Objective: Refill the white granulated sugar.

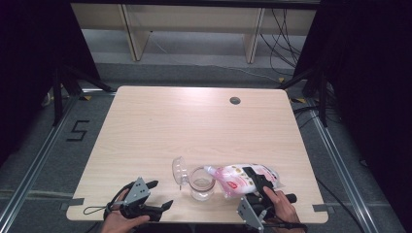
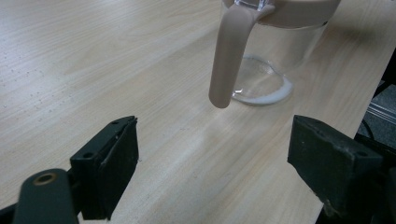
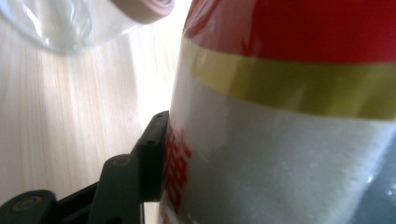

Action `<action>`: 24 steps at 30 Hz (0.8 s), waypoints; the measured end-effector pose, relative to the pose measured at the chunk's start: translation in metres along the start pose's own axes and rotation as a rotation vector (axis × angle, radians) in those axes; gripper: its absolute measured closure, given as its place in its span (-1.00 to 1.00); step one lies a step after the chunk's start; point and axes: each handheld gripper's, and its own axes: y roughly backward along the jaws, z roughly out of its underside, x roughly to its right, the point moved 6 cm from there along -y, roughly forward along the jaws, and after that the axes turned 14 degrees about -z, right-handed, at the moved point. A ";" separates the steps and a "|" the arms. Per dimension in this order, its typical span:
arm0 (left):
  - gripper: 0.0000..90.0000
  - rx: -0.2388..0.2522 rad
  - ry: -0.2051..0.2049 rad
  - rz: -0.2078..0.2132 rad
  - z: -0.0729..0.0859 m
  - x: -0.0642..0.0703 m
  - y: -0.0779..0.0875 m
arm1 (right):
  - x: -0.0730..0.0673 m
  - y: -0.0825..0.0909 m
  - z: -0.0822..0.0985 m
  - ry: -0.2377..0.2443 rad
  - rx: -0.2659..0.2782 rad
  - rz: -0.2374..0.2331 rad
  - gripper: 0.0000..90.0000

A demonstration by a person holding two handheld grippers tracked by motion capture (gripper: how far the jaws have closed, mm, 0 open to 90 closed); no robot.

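On the pale table [image 1: 160, 126], our right gripper [image 1: 257, 187] clamps a sugar bag [image 1: 243, 177] tipped at three o'clock of the open jar [image 1: 201, 183]. Our left gripper [image 1: 158, 196] waits open; next, we judge, raise the bag's tail to pour.

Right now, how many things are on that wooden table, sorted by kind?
Clear glass jars with a flip-open lid: 1
Pink-and-white plastic bags of white grains, tipped toward the jar in the right gripper: 1
Hand-held black two-jaw grippers, counting the left gripper: 2
Total: 4
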 end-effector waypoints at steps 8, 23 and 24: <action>-0.65 -0.027 0.007 -0.018 0.002 -0.001 0.000 | 0.002 -0.003 -0.011 0.178 -0.056 0.014 0.07; -0.64 0.004 0.010 0.001 0.000 0.001 -0.001 | 0.009 -0.006 -0.024 0.473 -0.150 0.062 0.08; -0.64 0.002 0.013 0.003 0.000 0.002 -0.001 | 0.009 -0.007 -0.024 0.483 -0.150 0.068 0.08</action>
